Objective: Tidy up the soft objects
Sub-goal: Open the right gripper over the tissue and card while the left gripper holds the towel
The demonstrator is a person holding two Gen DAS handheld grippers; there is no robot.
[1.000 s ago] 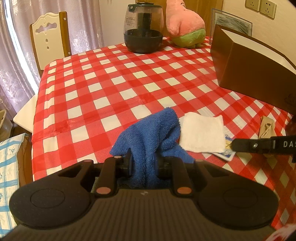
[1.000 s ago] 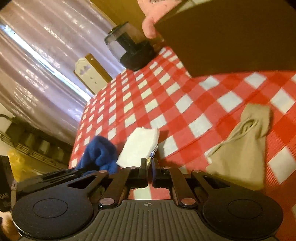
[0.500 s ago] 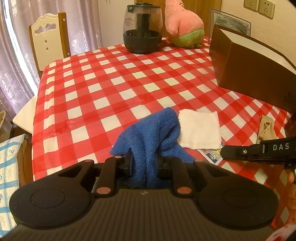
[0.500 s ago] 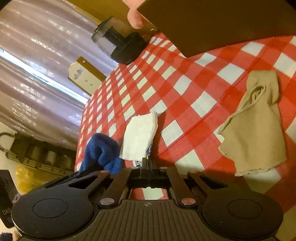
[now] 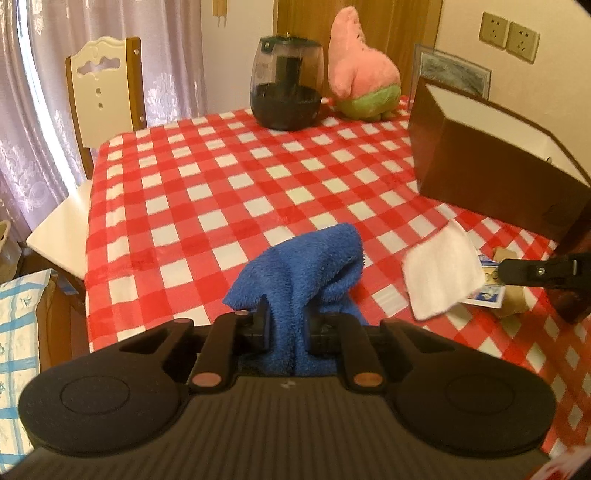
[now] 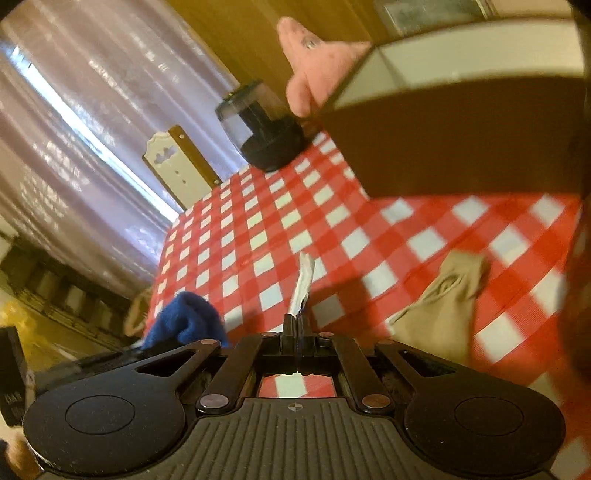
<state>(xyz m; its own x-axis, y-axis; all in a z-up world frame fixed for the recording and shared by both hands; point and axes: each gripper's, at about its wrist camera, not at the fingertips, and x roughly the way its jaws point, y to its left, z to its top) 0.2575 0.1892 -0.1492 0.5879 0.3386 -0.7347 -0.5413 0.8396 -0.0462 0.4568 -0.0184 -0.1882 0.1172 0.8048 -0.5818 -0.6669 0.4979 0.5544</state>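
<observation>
One counter: the counter [image 5: 229, 192] wears a red-and-white checked cloth; one cream chair [image 5: 105, 88] stands at its far left corner, lilac curtains [image 5: 44, 92] hang behind, and two wall sockets [image 5: 509, 35] sit upper right.
Soft things on show: one blue towel [image 5: 314, 258], one white cloth [image 5: 441, 269], one beige sock [image 6: 441, 310], one pink plush star [image 5: 360, 79].
Containers: one brown box [image 5: 491, 170], open-topped with a pale lining, contents hidden; one dark smoky jar [image 5: 286, 88] beside the plush.
Left tongs [image 5: 287, 328]: closed on the blue towel, whose bulk bunches on the counter just ahead.
Right tongs [image 6: 297, 328]: pinched on the white cloth with a printed blue-and-white packet [image 5: 487, 286] under it; the cloth is lifted edge-on, near the box.
Sock: lies flat on the checks, right of the right tongs.
</observation>
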